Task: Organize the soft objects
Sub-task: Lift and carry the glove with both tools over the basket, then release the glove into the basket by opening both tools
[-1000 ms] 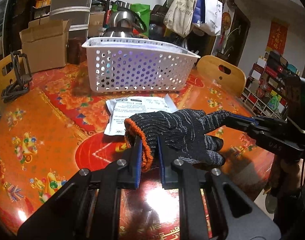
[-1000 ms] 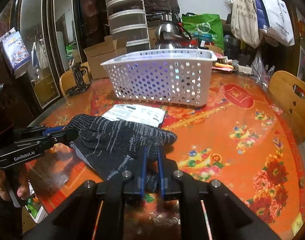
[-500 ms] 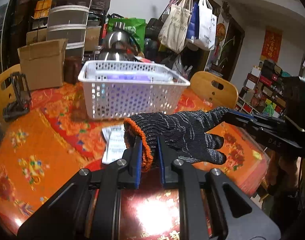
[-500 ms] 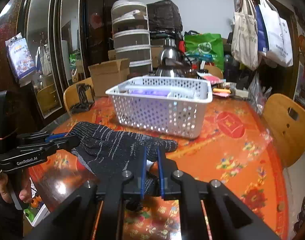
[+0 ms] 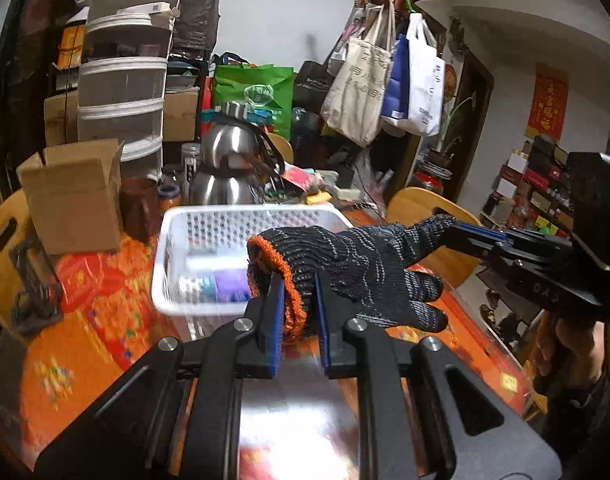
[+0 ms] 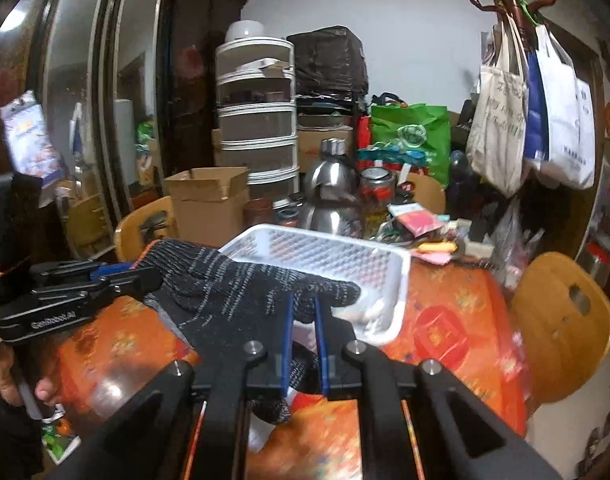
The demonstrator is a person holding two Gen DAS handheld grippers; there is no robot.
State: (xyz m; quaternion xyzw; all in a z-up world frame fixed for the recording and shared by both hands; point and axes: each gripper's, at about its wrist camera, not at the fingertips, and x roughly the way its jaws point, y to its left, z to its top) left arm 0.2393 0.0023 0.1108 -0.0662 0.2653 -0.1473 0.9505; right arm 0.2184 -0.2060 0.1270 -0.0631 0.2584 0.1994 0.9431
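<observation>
A: What is nearest the left camera?

B: The left claw (image 5: 299, 312), its blue pads pinching the orange-trimmed cuff of a black knitted work glove (image 5: 357, 268); the glove hangs in the air, clear of the orange patterned worktop (image 5: 85, 344)

A: And the other end of the glove?

B: The right claw (image 6: 303, 324) pinches one of its fingertips; a hand (image 6: 13, 376) at the left edge of the right view grips the handle of the left tool

A: So where is the glove, exactly?

B: Stretched between the two claws, in front of a white perforated plastic basket (image 6: 397, 280) that stands on the worktop; something purple lies inside the basket, blurred

A: Beyond that?

B: A steel kettle (image 5: 225, 176) behind the basket, a brown cardboard box (image 5: 73, 196) to its left; furthest back, cloth tote bags (image 5: 361, 92) hang from a wooden coat stand
</observation>
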